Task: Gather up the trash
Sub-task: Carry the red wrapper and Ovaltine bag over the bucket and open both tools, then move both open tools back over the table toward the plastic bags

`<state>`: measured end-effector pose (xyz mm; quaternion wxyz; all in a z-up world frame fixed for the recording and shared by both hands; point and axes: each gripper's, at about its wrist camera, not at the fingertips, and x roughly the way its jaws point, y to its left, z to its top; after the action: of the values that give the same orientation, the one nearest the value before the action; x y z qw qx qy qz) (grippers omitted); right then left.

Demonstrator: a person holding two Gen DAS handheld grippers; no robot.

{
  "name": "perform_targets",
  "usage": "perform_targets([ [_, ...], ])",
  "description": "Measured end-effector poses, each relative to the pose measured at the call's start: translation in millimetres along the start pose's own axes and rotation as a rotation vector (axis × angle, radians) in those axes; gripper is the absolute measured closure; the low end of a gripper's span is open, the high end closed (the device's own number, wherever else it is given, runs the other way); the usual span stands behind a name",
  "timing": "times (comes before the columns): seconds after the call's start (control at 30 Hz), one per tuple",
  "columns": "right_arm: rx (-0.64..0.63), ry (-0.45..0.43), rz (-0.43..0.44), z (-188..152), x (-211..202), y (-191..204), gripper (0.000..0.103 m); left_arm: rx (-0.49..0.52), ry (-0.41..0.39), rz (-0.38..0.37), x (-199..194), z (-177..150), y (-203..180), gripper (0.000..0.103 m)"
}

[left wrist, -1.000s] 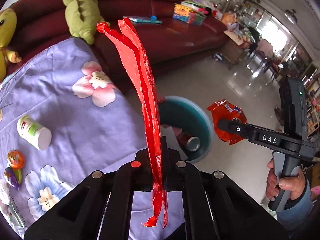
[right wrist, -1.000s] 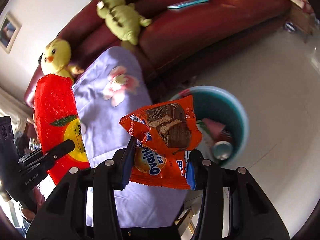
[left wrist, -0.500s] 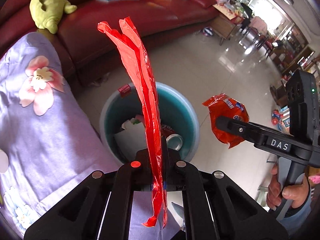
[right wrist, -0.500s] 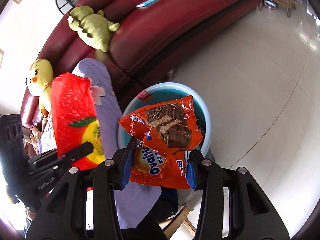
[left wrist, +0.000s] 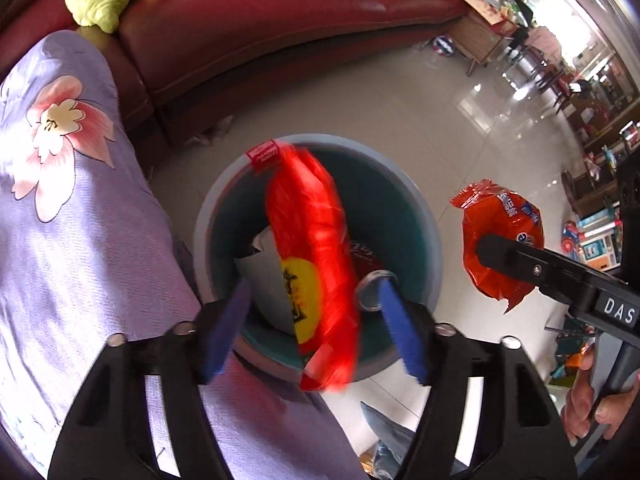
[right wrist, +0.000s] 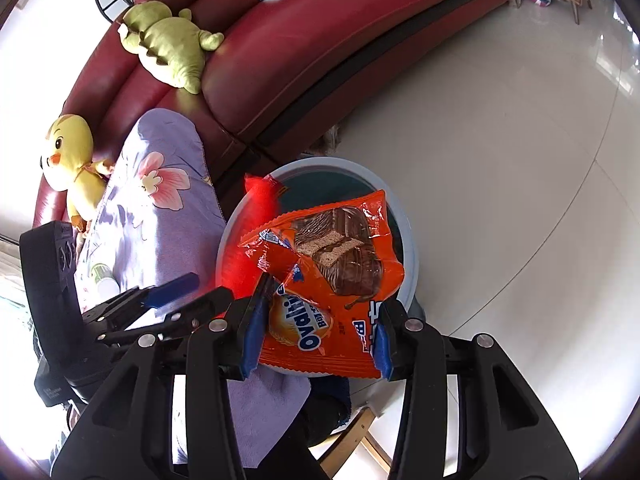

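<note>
The red wrapper (left wrist: 312, 256) is loose and motion-blurred, hanging lengthwise over the mouth of the bin (left wrist: 430, 236) – crinkly red film with a yellow circle printed near its lower end, touching neither blue pad. The bin's a round pale-blue tub with a teal inside, standing on the floor right beside the lilac flowered cloth; there's already a can (left wrist: 374, 290) and some grey paper in it. The orange Ovaltine wrapper (right wrist: 332, 280) – picture of a chocolate wafer on it – is pinched at both side edges, held up over the bin's rim.
</note>
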<state>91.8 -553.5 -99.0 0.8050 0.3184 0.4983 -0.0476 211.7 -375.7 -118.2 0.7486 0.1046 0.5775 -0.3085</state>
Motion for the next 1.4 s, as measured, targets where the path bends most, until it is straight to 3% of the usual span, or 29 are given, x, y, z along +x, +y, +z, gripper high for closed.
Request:
perform_targets([
  [0.27, -0.005, 0.027, 0.000, 5, 16, 7, 0.061, -0.006, -0.021, 0.016, -9, -11, 11, 0.018],
  [0.77, -0.070, 0.049, -0.011, 11, 32, 41, 0.061, -0.045, -0.078, 0.003, -36, -33, 41, 0.012],
  [1.03, -0.067, 0.066, -0.019, 9, 43, 56, 0.031, -0.064, -0.088, -0.005, -45, -40, 55, 0.011],
  [1.4, -0.052, 0.091, -0.078, 0, 39, 61, 0.027, -0.102, -0.093, -0.036, -55, -56, 71, 0.011],
])
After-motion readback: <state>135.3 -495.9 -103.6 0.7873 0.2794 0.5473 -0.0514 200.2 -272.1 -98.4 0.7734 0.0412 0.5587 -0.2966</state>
